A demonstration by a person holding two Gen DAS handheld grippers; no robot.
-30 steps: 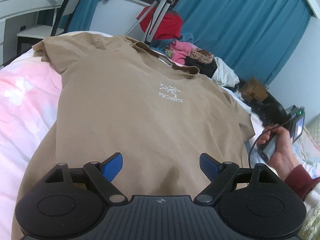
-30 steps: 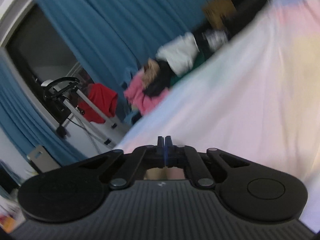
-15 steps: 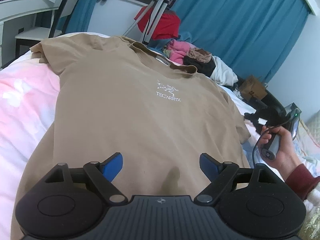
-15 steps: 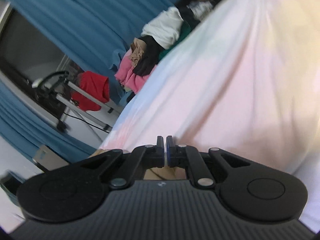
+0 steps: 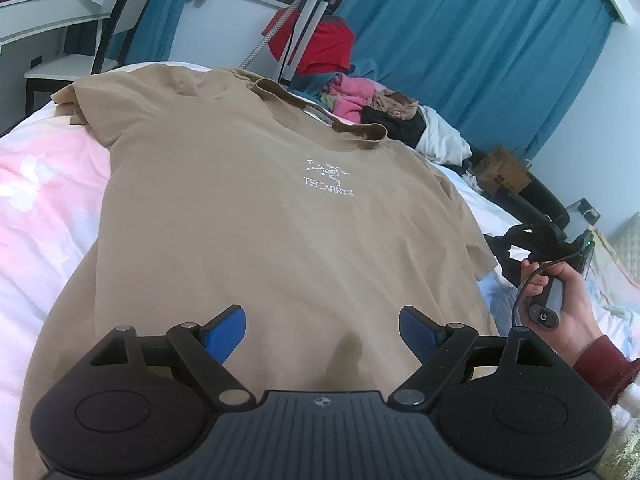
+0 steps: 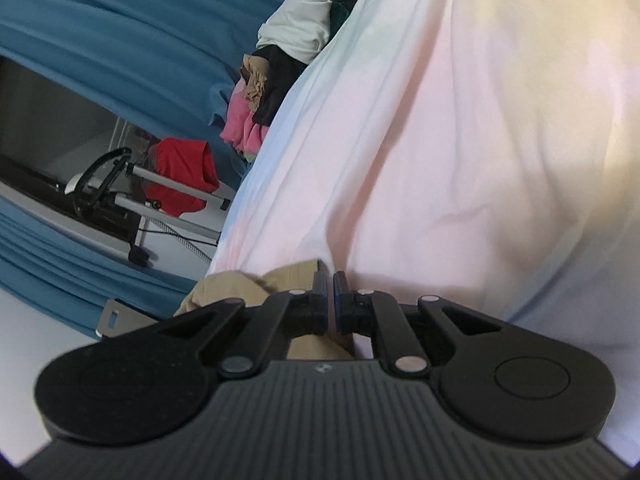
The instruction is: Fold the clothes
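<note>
We see a tan T-shirt (image 5: pixel 256 216) of soft matt cloth with a silvery printed logo (image 5: pixel 329 180) at centre frame. Under it the pink-and-white bedsheet (image 5: pixel 44 204) is smooth, faintly creased cloth. The left gripper (image 5: pixel 322 330) is matt black plastic with dull metal pivot pins and smooth blue pads (image 5: pixel 226 332). At upper right, blue curtains (image 5: pixel 472 52) hang in matt folds; the cardboard box (image 5: pixel 504 168) looks rough.

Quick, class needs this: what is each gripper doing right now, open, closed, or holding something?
Left gripper: open, empty, above the tan T-shirt.
Right gripper: nearly closed, with only a thin gap; tan cloth sits beside it, but a grip cannot be told.
</note>
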